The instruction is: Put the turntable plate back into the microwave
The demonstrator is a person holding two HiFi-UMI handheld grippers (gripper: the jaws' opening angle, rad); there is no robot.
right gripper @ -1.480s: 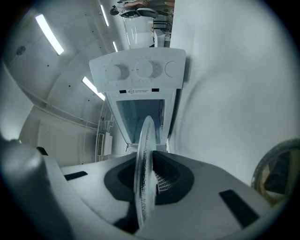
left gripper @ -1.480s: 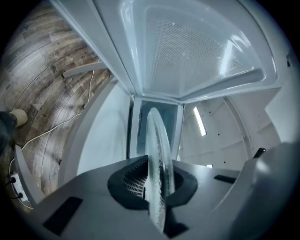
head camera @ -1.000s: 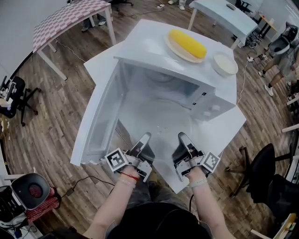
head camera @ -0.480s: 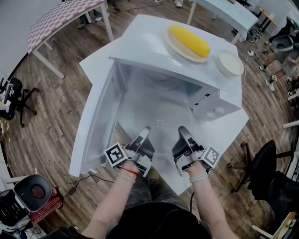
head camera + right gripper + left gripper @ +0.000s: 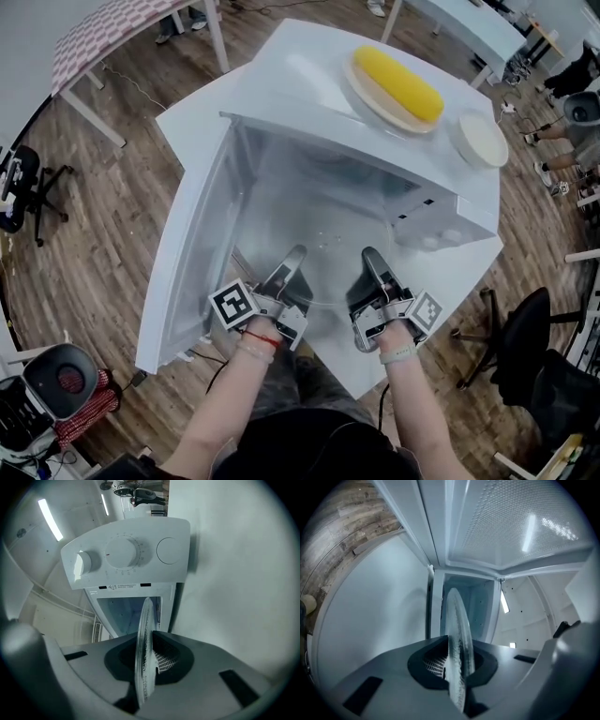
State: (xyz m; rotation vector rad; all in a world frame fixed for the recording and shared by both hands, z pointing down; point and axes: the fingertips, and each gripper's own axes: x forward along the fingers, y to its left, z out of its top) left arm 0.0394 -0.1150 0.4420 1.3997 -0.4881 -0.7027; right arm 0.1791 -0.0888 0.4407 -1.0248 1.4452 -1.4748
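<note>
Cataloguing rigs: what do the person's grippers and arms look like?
The left gripper and right gripper are grey, each bearing a white cube with black square markers. No sleeves; a red band on the left wrist, a pale band on the right.

In the head view the clear plate [image 5: 328,274] is barely traceable at the microwave [image 5: 300,94] mouth. Print by the dial [image 5: 123,552] is too small to read.

We see a white microwave [image 5: 309,103] on a white table [image 5: 192,120], a clear, finely ribbed turntable plate [image 5: 458,641], yellow corn [image 5: 398,80] on a tan dish [image 5: 370,101], black-and-white square markers on the grey left gripper [image 5: 293,255] and right gripper [image 5: 371,256], a pink-checked table [image 5: 112,37], and a brown wood-plank floor [image 5: 103,234].
</note>
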